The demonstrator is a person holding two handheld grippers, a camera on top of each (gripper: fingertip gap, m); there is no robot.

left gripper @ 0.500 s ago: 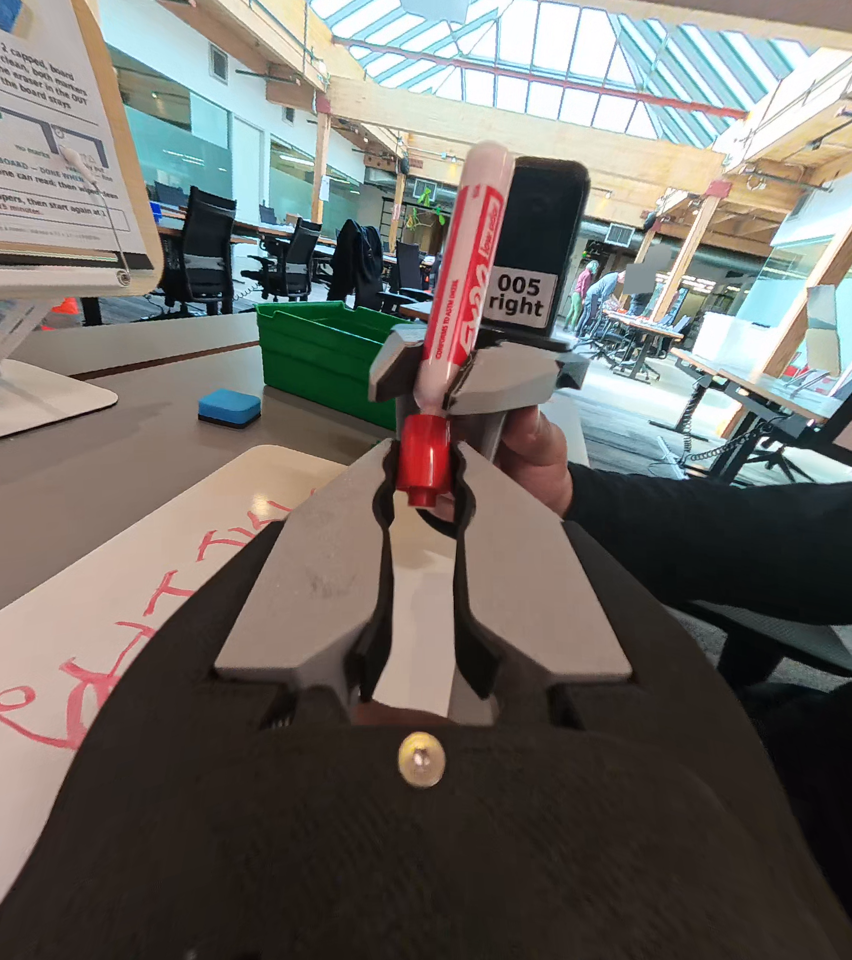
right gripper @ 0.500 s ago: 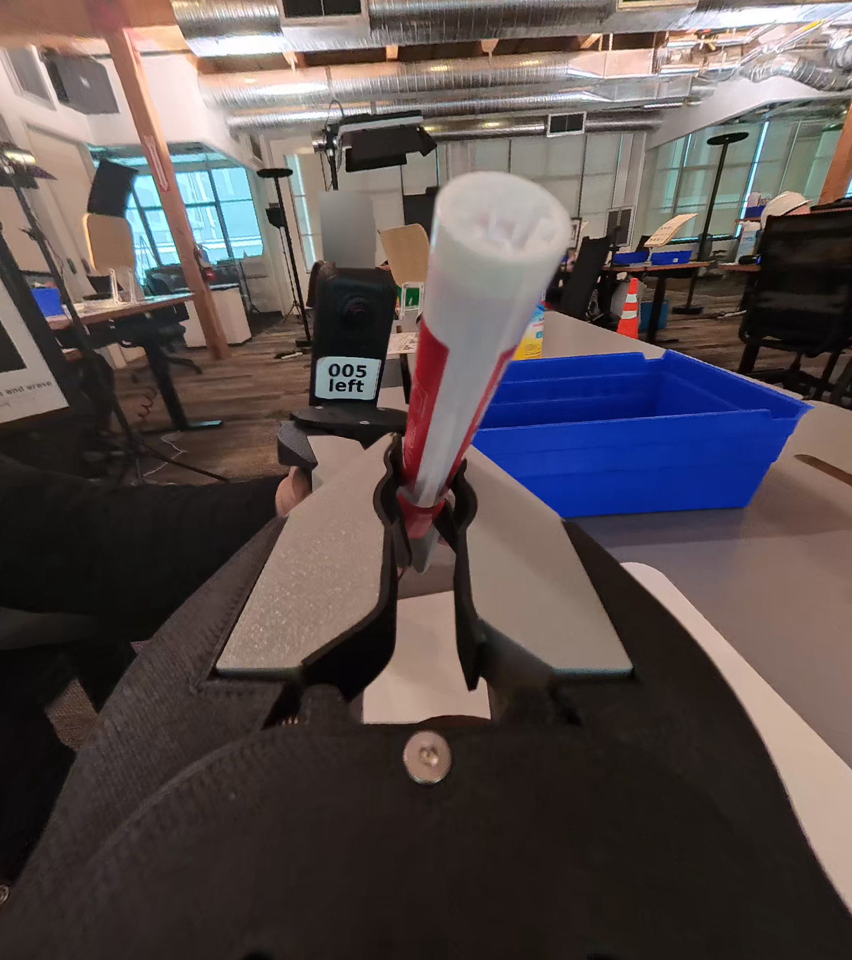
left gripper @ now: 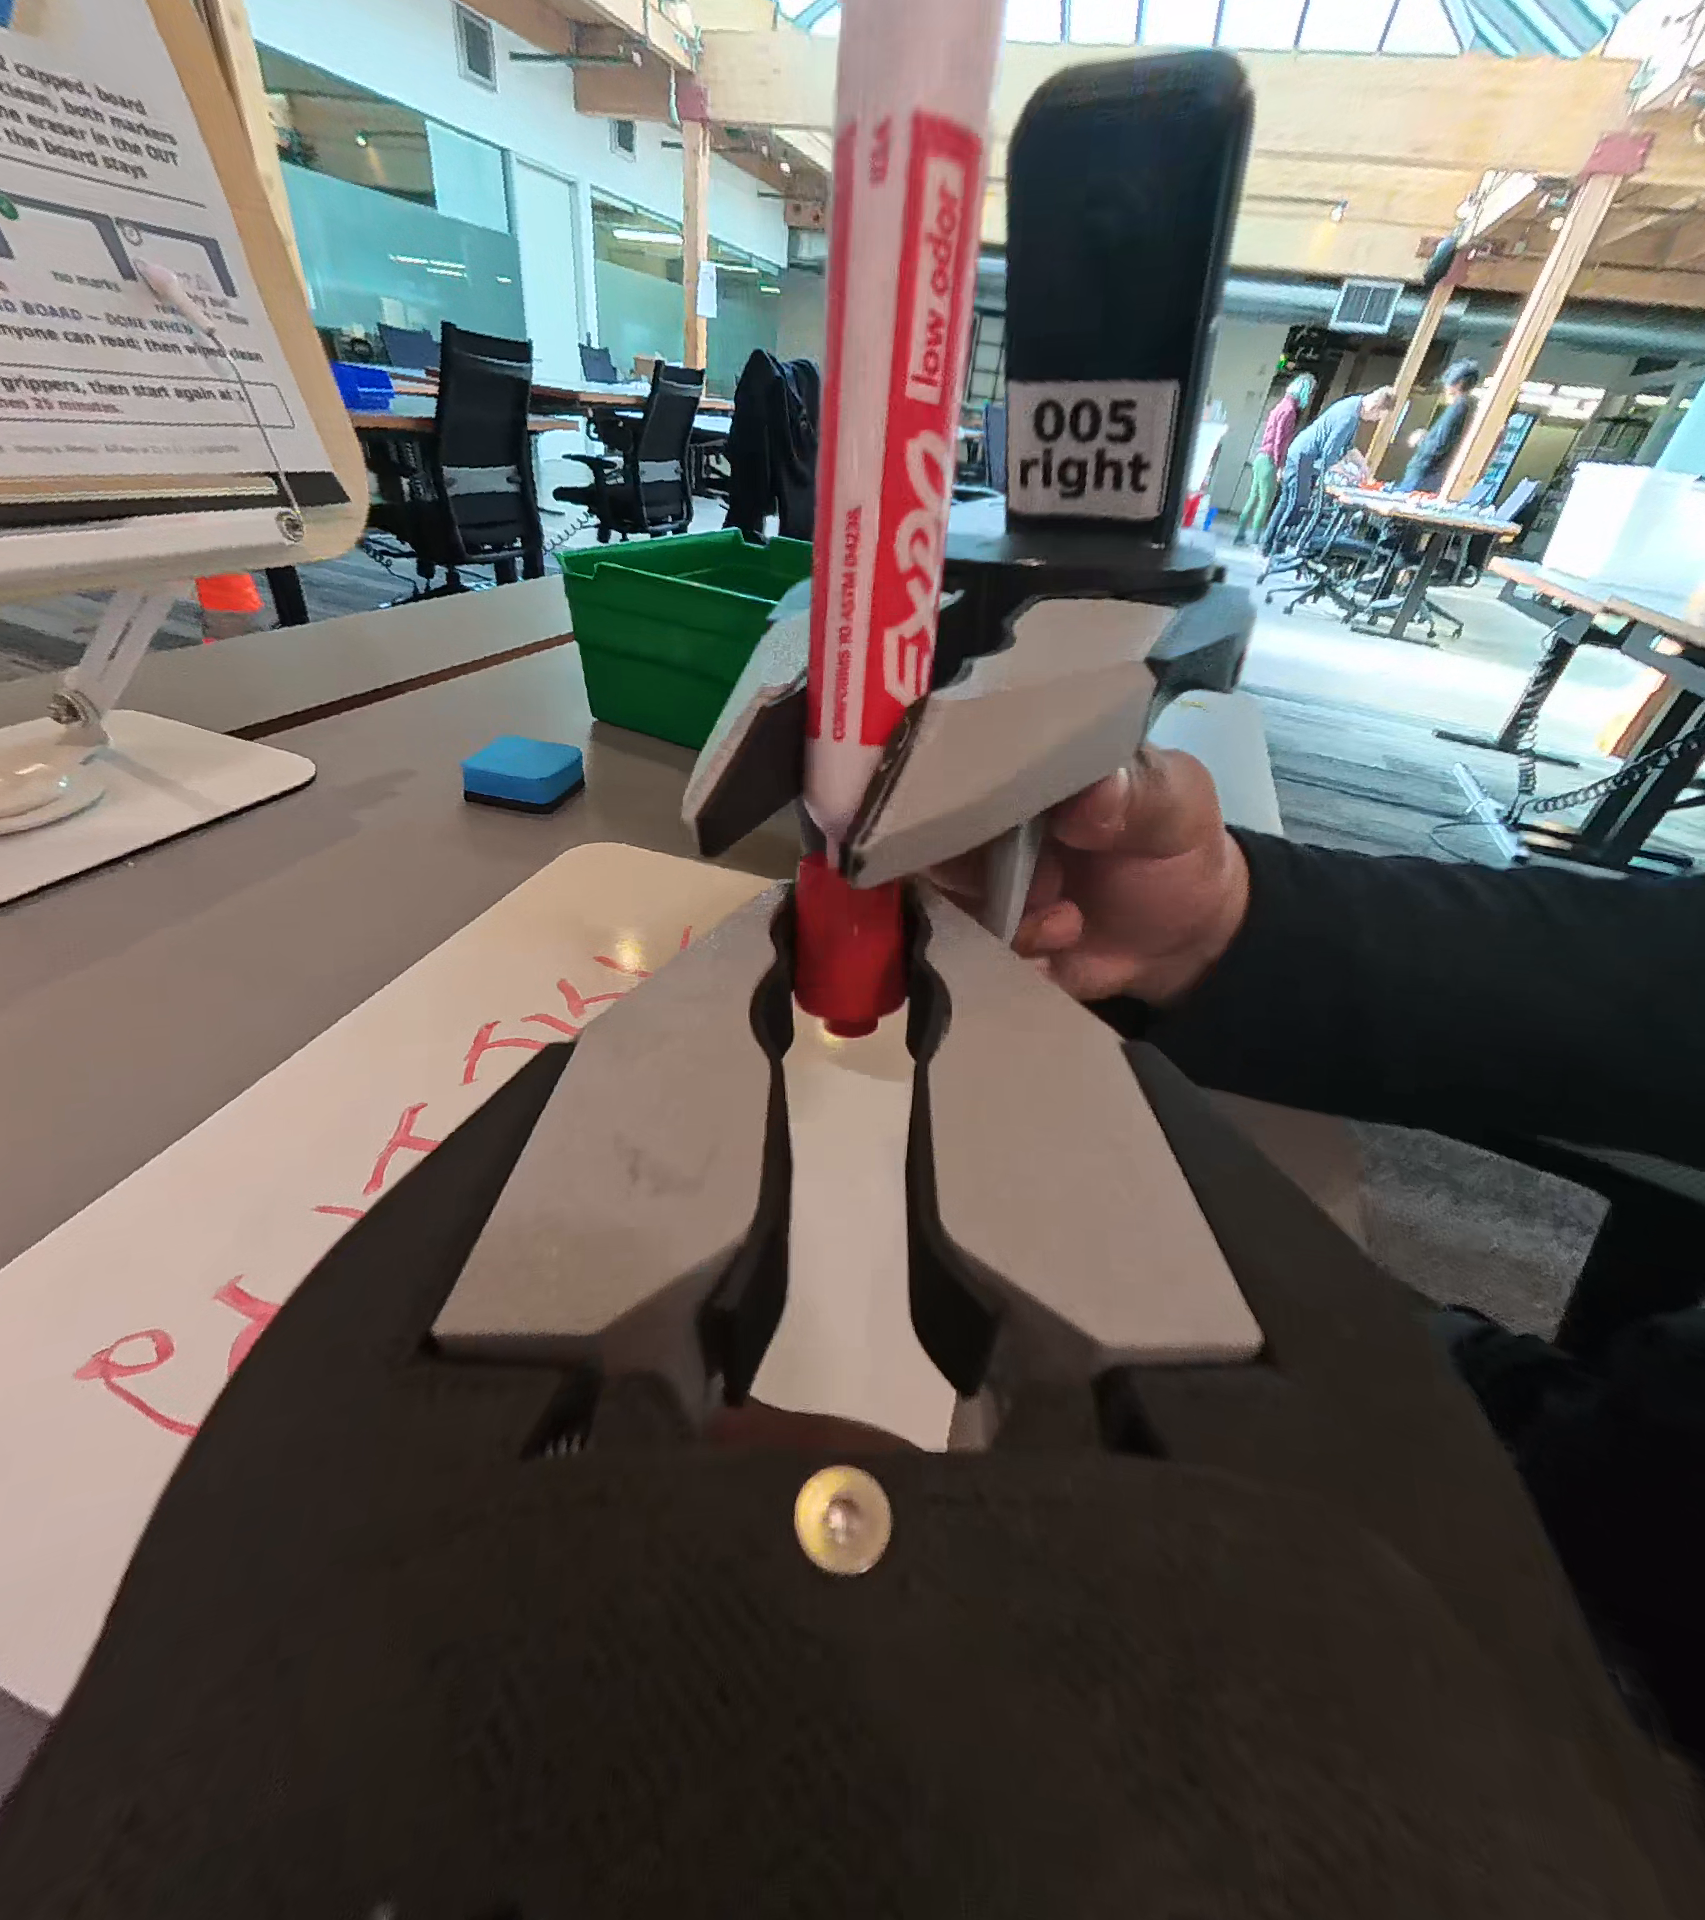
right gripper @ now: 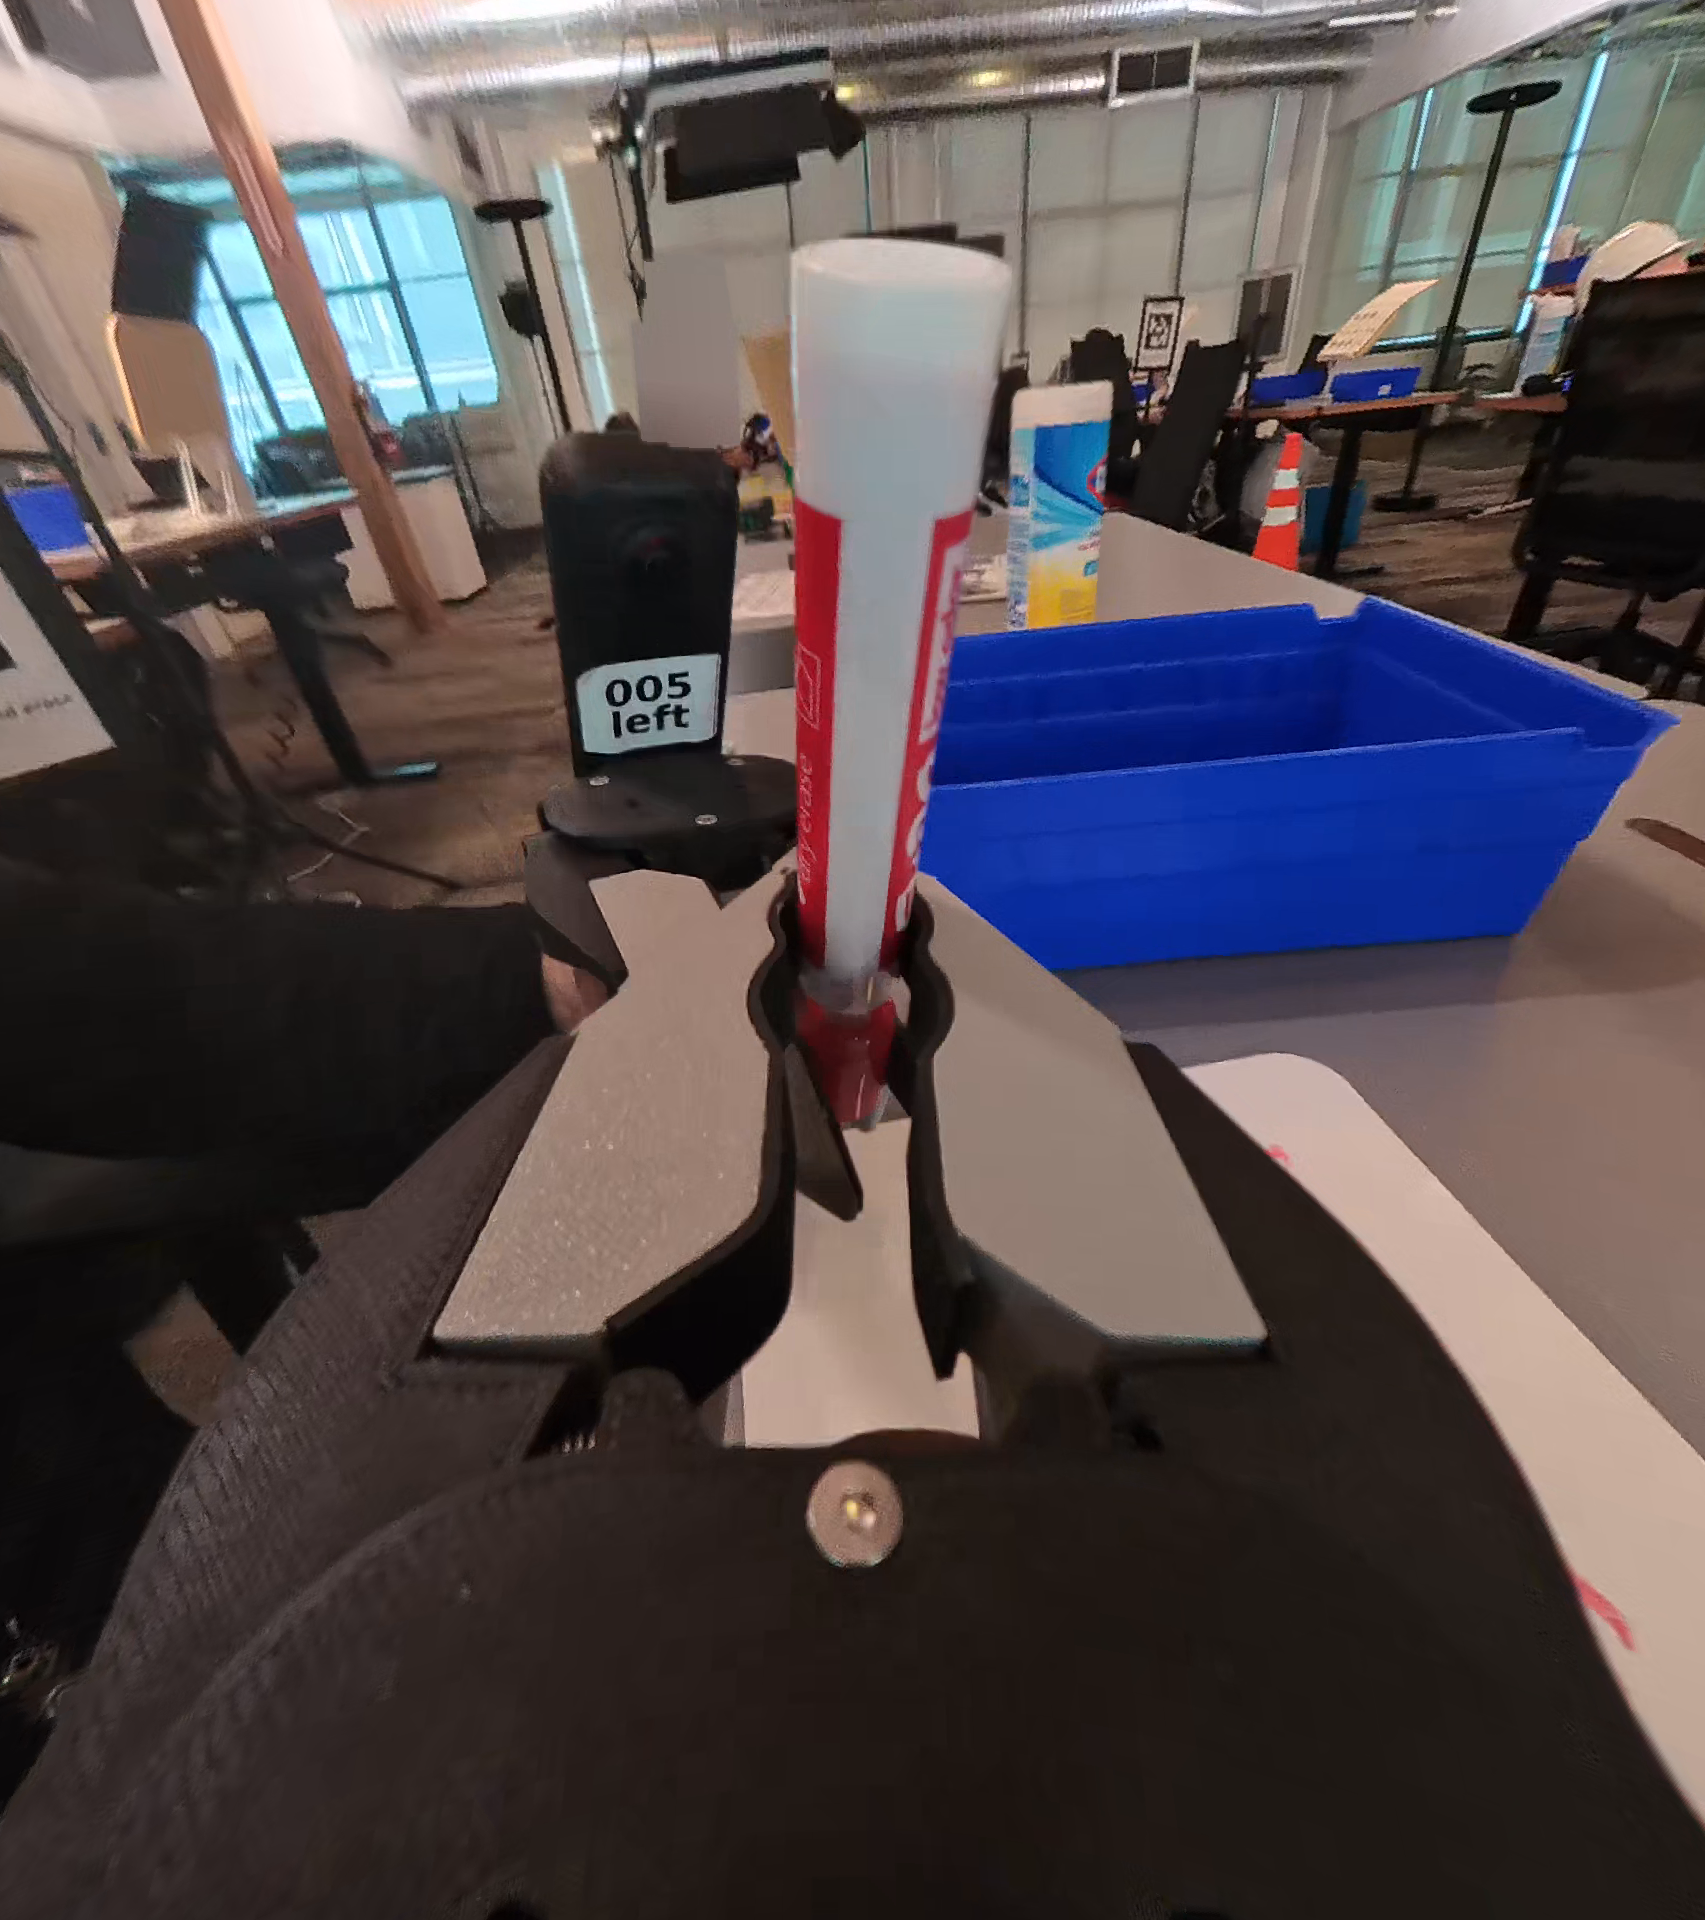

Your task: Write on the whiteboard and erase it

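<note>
The 2 grippers meet nose to nose above the near end of the whiteboard (left gripper: 328, 1122). The right gripper (right gripper: 853, 997) is clamped on the white barrel of a red marker (left gripper: 884, 499), holding it upright with the writing end down. The left gripper (left gripper: 848, 961) is closed around the red cap (left gripper: 848, 951) at the bottom of that marker, directly under the right one's fingers.

Red writing (left gripper: 474, 1081) already runs along the board, off to the left of the left gripper, so the writing part looks finished. My guess is that this is the capping step: the cap appears seated on the tip, though I cannot tell whether it has clicked fully home.

Next, the 2 grippers would need a firm push straight toward each other along the marker, then the left one can let go. After that the marker has to be put down and the blue eraser (left gripper: 523, 771) fetched; it lies on the table ahead and to the left of the left gripper, just in front of the green bin (left gripper: 661, 634). A blue bin (right gripper: 1274, 790) sits ahead and to the right of the right gripper.
</note>
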